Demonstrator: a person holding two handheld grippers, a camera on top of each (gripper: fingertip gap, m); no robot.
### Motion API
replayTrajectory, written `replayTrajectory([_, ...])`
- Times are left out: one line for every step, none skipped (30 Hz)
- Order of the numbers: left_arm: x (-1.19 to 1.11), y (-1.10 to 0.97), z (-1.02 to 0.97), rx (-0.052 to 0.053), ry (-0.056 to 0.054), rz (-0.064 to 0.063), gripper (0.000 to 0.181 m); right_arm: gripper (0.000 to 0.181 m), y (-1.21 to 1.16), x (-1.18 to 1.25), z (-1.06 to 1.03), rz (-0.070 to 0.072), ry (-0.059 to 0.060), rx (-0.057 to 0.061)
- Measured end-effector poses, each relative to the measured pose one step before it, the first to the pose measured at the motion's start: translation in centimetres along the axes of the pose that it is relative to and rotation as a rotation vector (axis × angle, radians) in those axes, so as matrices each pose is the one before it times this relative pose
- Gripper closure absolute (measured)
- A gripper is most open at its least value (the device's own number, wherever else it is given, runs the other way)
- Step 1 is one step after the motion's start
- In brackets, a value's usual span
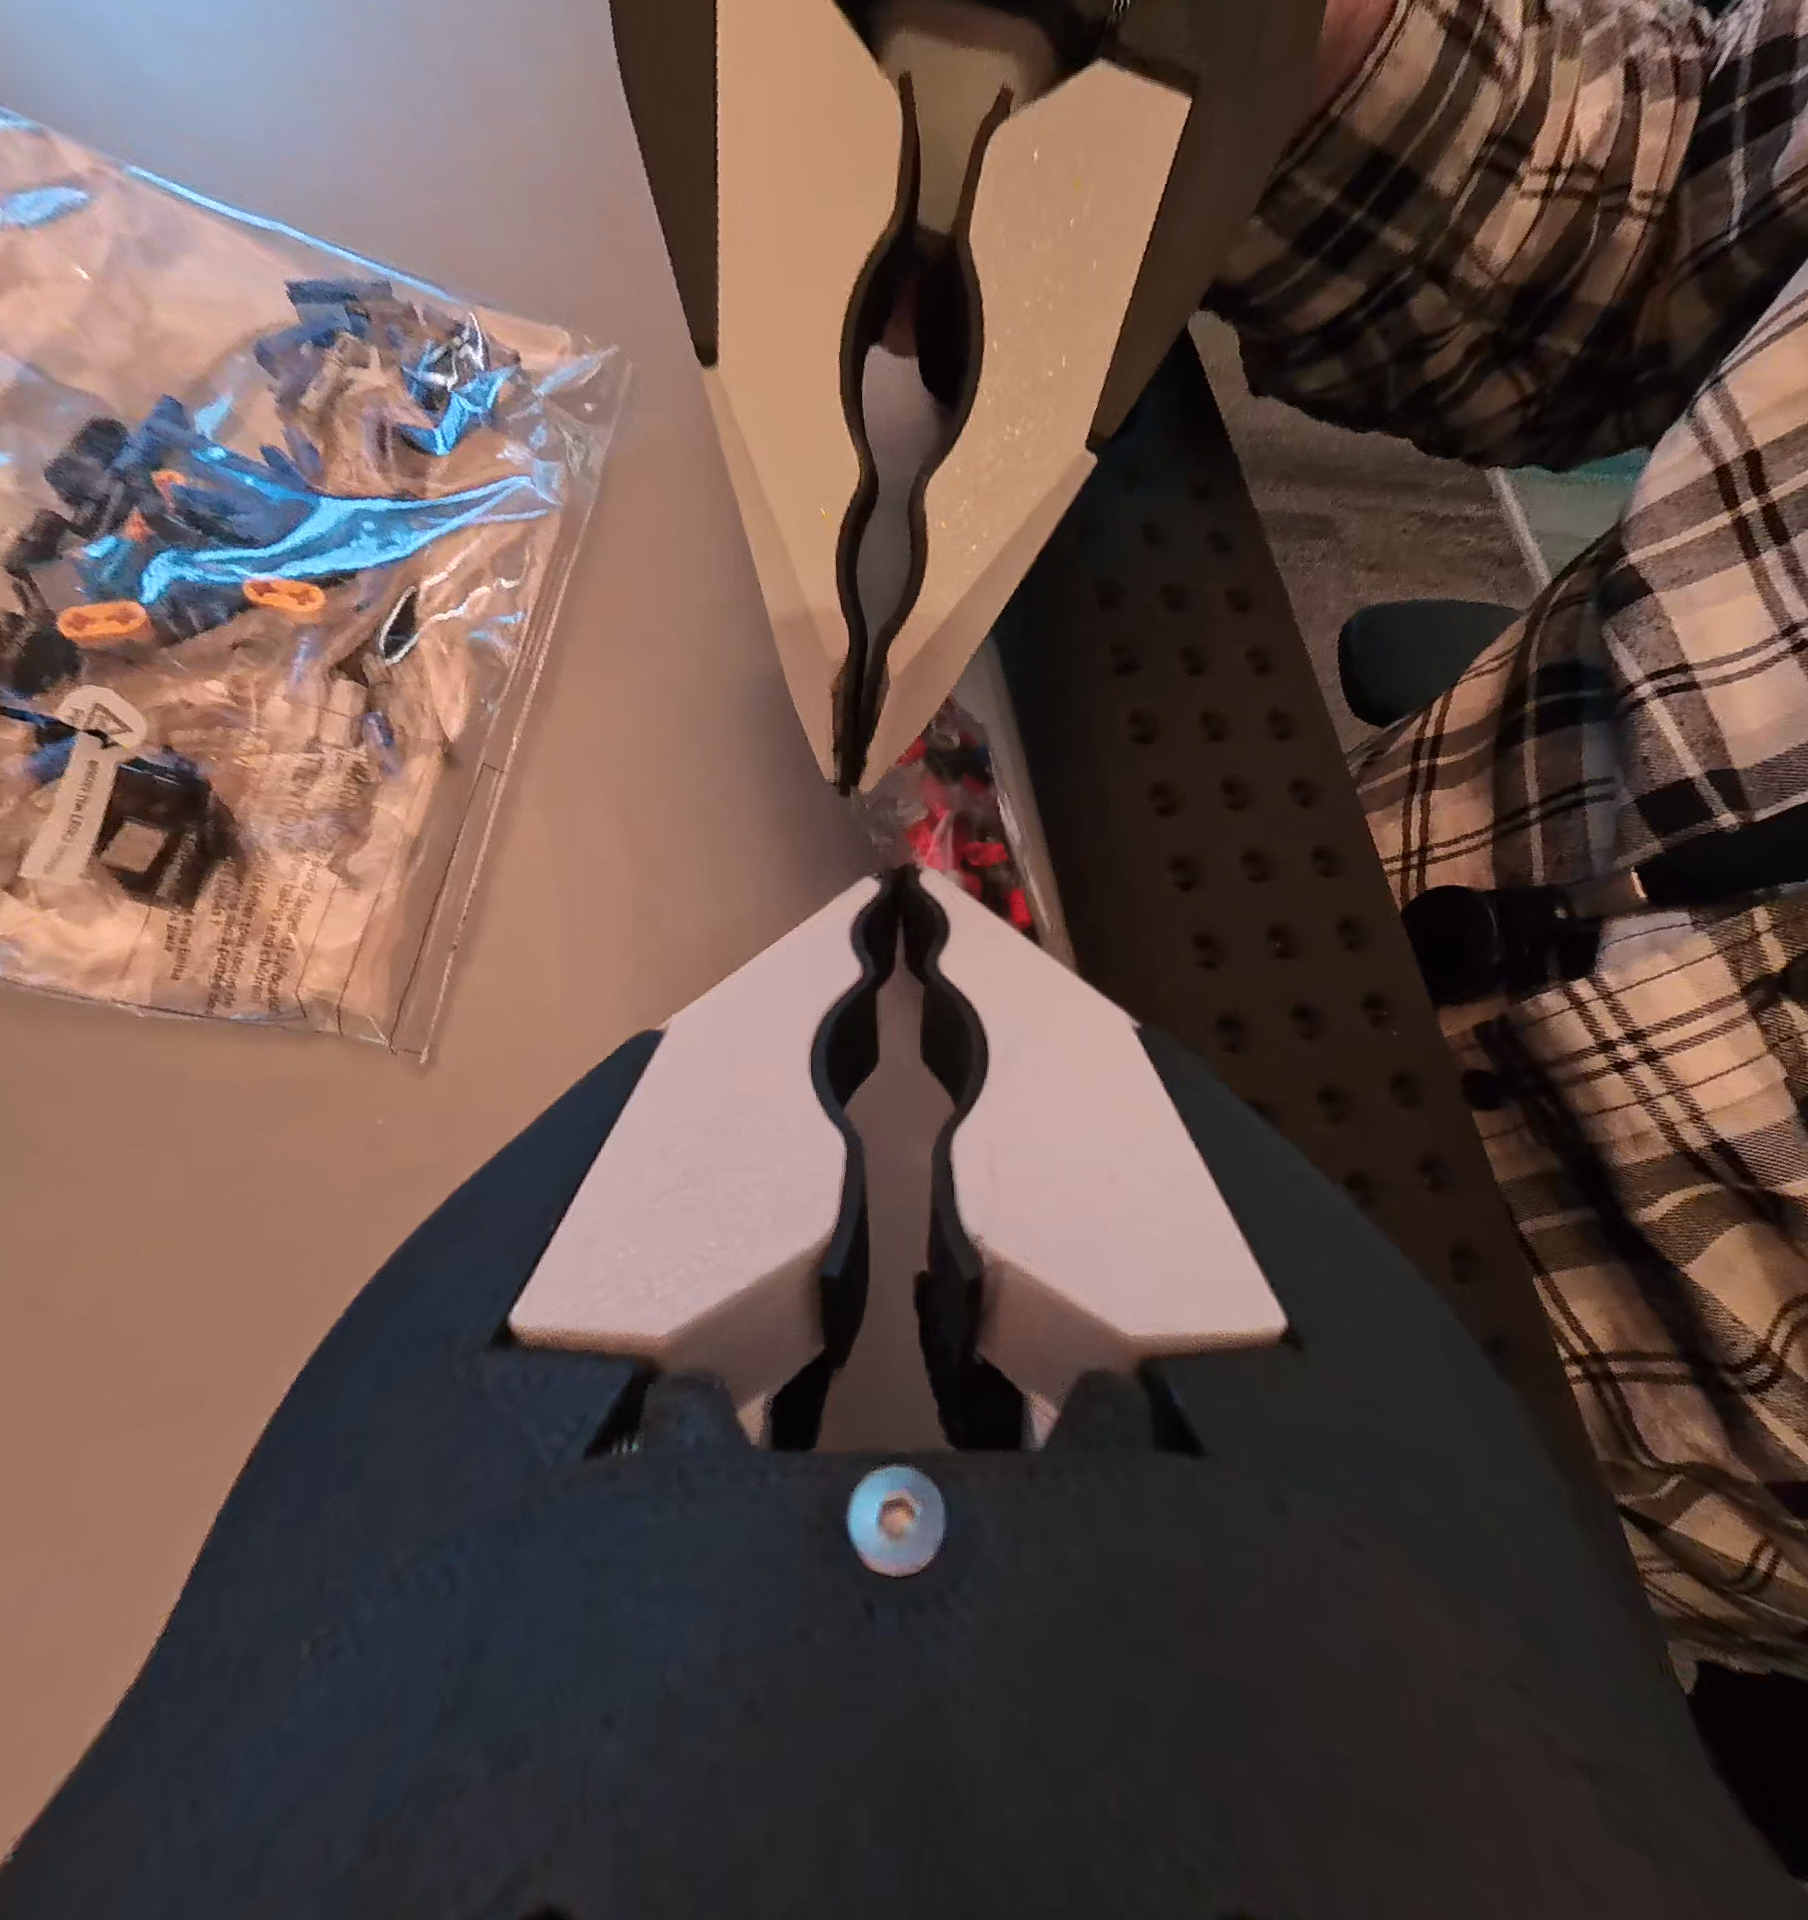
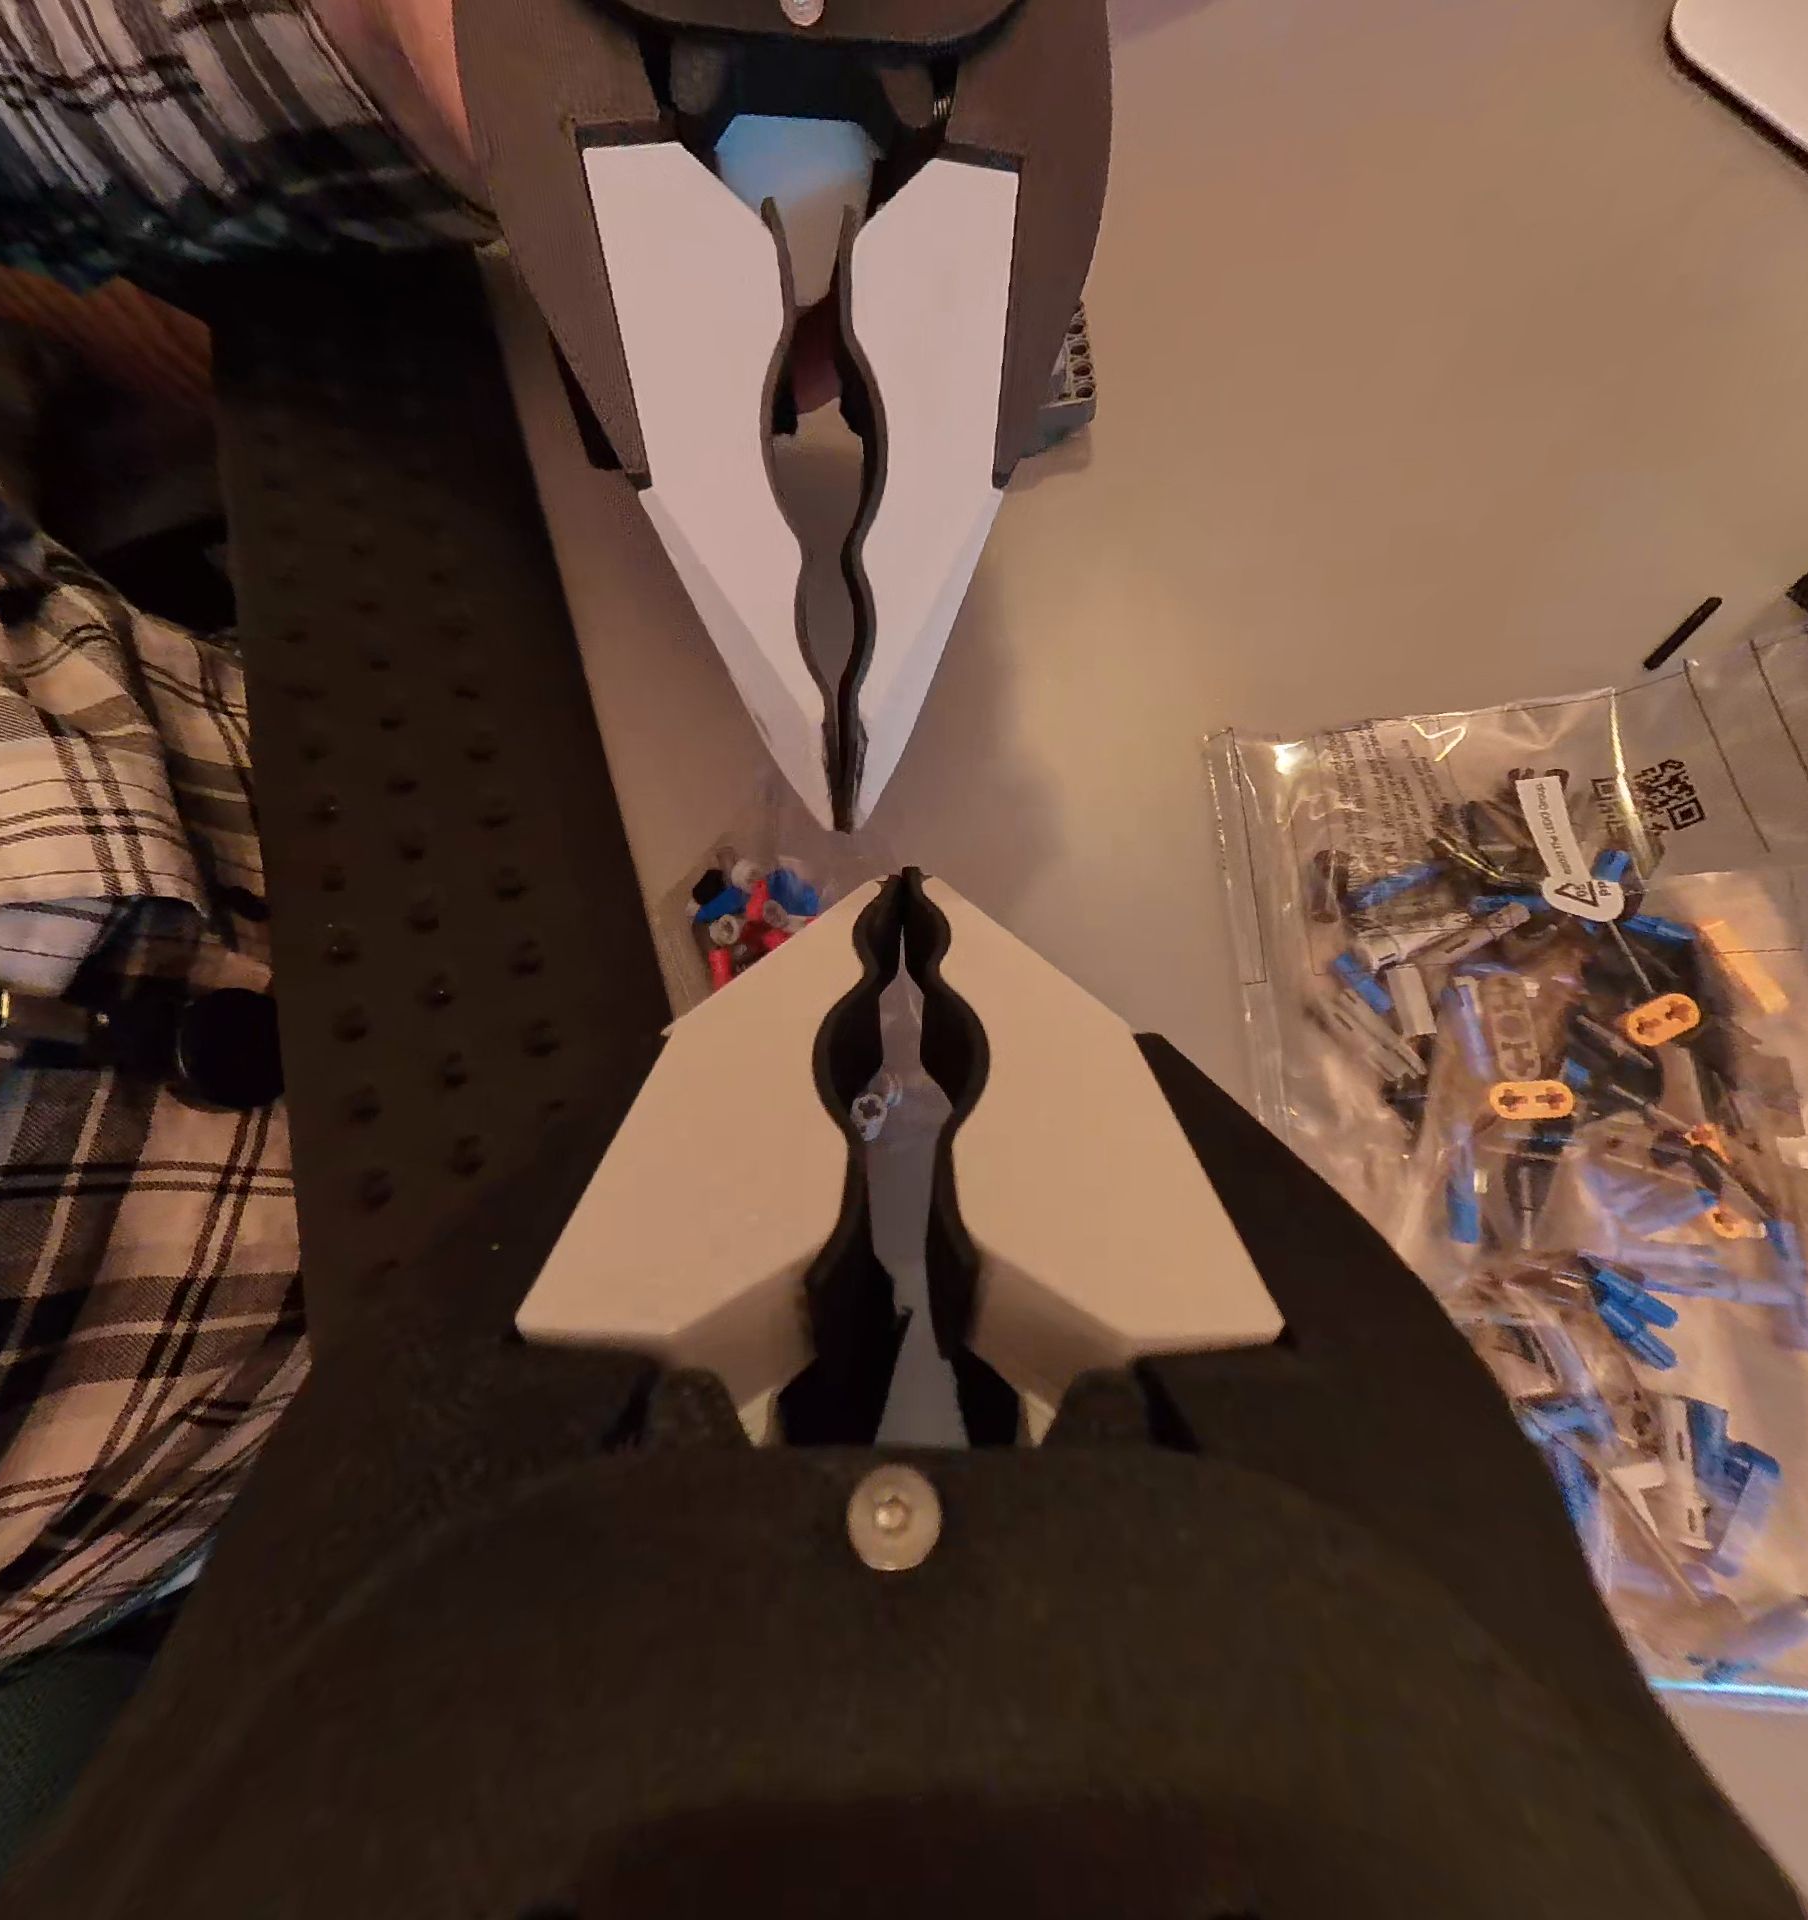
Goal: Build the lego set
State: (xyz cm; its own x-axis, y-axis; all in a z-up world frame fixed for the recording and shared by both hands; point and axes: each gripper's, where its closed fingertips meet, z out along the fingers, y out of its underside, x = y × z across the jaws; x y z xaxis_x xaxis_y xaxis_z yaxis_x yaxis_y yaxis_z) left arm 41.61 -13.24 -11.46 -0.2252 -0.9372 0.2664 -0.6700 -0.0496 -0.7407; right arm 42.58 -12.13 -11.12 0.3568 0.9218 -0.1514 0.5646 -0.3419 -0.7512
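Facing each other tip to tip, the left tool (image 1: 898, 878) and the right tool (image 2: 902, 876) are both clenched, their wavy black pads meeting at the tips. A small clear bag (image 2: 749, 920) of red, blue and black pieces sits at the worktop (image 2: 1347, 364) edge right where the tips meet; whether either tool pinches its film, I cannot tell. In the left wrist view the right tool (image 1: 850, 779) points down from the top of the frame; in the right wrist view the left tool (image 2: 846, 816) does the same.

Farther out on the worktop lies a large bag (image 1: 225, 582) of blue, black and orange pieces, well apart from the tips. A grey beam (image 2: 1071, 379) peeks out from behind the left tool, and a thin black pin (image 2: 1681, 632) lies near the large bag (image 2: 1565, 1091). Beside the worktop edge runs a dark perforated panel (image 1: 1253, 831), with plaid cloth (image 1: 1658, 1039) beyond it
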Motion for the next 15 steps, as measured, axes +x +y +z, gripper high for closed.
replayTrajectory([0.014,-0.229,-0.02,0.0112,0.005,-0.0047,0.181,0.181,-0.056,-0.012,0.009,0.006,-0.0029,0.0025])
replayTrajectory([0.052,-0.064,0.047,0.0016,0.0049,-0.0022,0.181,0.176,-0.136,0.006,0.032,0.0075,-0.0024,0.0044])
replayTrajectory([0.021,0.052,0.079,-0.0059,-0.0006,0.0064,0.181,0.168,-0.213,-0.135,0.057,0.0031,-0.01,0.0048])
replayTrajectory([-0.003,0.041,0.077,-0.0067,-0.0044,0.0113,0.181,0.169,-0.213,-0.218,0.121,-0.0113,-0.0087,0.0024])
replayTrajectory([0.056,-0.025,0.045,-0.0038,-0.002,0.0136,0.181,0.17,-0.073,-0.155,0.209,-0.0237,0.0007,-0.0082])
replayTrajectory([-0.041,0.199,0.032,-0.0168,-0.0096,0.021,0.181,0.172,0.06,-0.064,0.248,-0.024,0.0043,-0.0167])
replayTrajectory([-0.152,0.092,-0.044,-0.008,-0.0157,0.0197,0.181,0.178,0.042,-0.101,0.176,-0.0199,-0.0022,-0.0117])
replayTrajectory([0.072,-0.047,-0.044,0.0022,0.0049,-0.0007,0.181,0.181,-0.002,-0.075,0.103,-0.0161,-0.0034,-0.0051])
replayTrajectory([0.105,-0.095,-0.017,0.0088,0.0104,-0.007,0.181,0.181,-0.065,-0.042,0.019,-0.0112,-0.0029,-0.001])
replayTrajectory([-0.084,-0.101,-0.04,0.0115,-0.0015,-0.0044,0.181,0.181,-0.073,0.027,-0.059,-0.0064,0.0026,-0.0003])
replayTrajectory([-0.113,-0.148,-0.076,0.0147,0.0008,-0.0128,0.181,0.181,-0.07,0.078,-0.073,-0.007,0.0101,0.0001])
replayTrajectory([-0.053,-0.177,-0.122,0.018,0.0084,-0.0197,0.181,0.181,-0.111,0.105,-0.093,-0.0086,0.016,0.0046])
replayTrajectory([-0.035,-0.179,-0.148,0.0182,0.0086,-0.019,0.181,0.181,-0.14,0.07,-0.133,-0.0046,0.0154,0.0089])
replayTrajectory([-0.021,-0.162,-0.148,0.0166,0.0124,-0.0266,0.181,0.181,-0.17,0.088,-0.136,0.0009,0.0156,0.0119])
replayTrajectory([-0.09,-0.164,-0.162,0.0143,0.0092,-0.0245,0.181,0.181,-0.174,0.086,-0.114,-0.001,0.0189,0.0148])
